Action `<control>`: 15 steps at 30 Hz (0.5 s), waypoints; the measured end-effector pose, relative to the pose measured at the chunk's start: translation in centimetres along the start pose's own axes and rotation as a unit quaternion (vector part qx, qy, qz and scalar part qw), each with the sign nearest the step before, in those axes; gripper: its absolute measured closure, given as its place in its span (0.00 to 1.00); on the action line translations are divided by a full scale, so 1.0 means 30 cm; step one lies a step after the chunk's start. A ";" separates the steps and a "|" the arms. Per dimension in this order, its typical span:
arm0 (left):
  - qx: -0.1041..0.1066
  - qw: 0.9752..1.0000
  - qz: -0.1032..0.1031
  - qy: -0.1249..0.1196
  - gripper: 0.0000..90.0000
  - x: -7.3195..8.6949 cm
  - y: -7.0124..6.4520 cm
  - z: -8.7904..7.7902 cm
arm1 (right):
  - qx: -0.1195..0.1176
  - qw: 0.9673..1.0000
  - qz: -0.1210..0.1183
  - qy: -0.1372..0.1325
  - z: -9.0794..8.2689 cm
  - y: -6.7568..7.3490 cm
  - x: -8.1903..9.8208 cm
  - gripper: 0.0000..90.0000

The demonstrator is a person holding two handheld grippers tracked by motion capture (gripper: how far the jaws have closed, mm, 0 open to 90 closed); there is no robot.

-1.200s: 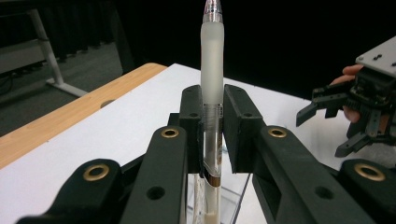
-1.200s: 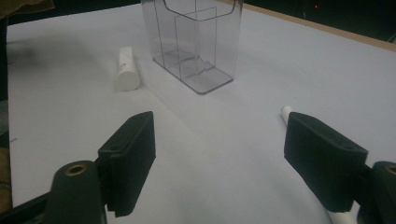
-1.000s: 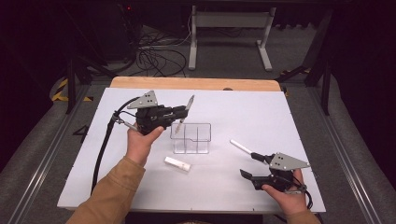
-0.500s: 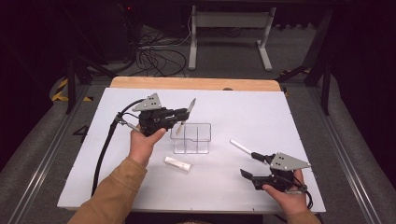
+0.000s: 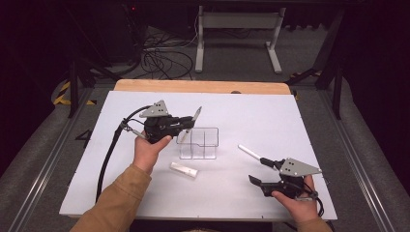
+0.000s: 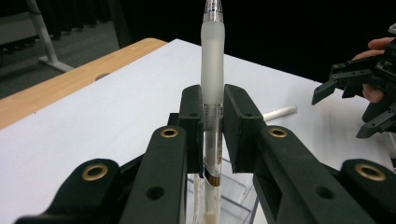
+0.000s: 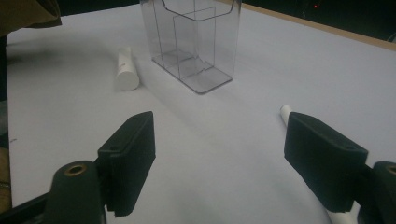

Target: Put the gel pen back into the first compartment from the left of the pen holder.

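Left gripper (image 5: 189, 123) fingers (image 6: 238, 119) clamped on pen (image 6: 212, 70), pen tilted, lower end just above clear organizer (image 5: 198, 143) at worktop (image 5: 251, 116) centre. Pen not yet inside compartment. Right gripper (image 5: 263, 176) fingers (image 7: 133, 149) wide apart, holding nothing, white marker (image 5: 250, 152) lying near. White tube (image 5: 183, 169) lies apart in front of organizer. Judgement: early stage, nothing stored yet, three items left.

A white table (image 5: 251, 116) with a wooden far edge carries a clear plastic holder (image 5: 199, 144), a short white tube (image 5: 184, 169) and a white marker (image 5: 250, 152).
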State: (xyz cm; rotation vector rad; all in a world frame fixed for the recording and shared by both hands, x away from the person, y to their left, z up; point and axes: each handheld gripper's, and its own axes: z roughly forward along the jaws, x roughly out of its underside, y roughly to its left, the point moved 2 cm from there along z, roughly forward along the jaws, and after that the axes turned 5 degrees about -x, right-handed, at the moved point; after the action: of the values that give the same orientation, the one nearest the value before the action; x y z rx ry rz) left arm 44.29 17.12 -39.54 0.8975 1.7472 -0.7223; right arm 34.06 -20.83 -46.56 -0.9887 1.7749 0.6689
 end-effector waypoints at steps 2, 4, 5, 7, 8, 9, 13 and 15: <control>0.002 1.000 0.001 0.009 0.87 0.008 0.004 0.001 | -0.001 1.000 0.000 0.001 0.001 0.002 0.000 0.29; 0.004 1.000 0.003 0.013 0.87 0.012 0.002 0.002 | -0.001 1.000 -0.001 0.001 0.002 0.002 0.000 0.29; 0.004 1.000 0.006 0.013 0.87 0.013 0.001 0.002 | -0.001 1.000 -0.001 0.001 0.002 0.001 0.000 0.29; 0.006 1.000 0.005 0.014 0.87 0.013 -0.004 0.004 | 0.000 1.000 0.000 0.003 0.002 0.001 0.001 0.29; 0.006 1.000 0.006 0.015 0.87 0.014 -0.005 0.005 | 0.000 1.000 0.000 0.003 0.003 0.001 0.001 0.29; 0.006 1.000 0.009 0.017 0.87 0.015 -0.004 0.007 | -0.002 1.000 0.000 0.003 0.003 0.001 0.001 0.29; 0.007 1.000 0.008 0.026 0.87 0.022 -0.010 0.011 | -0.001 1.000 0.000 0.002 0.001 0.001 0.001 0.29; 0.005 0.999 0.014 0.029 0.87 0.024 -0.009 0.011 | 0.000 1.000 0.001 0.002 0.000 0.001 0.001 0.29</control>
State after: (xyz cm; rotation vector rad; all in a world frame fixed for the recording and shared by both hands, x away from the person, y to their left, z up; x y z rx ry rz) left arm 44.06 16.87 -40.31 0.9560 1.7798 -0.6943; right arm 34.03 -20.81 -46.60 -0.9901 1.7793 0.6688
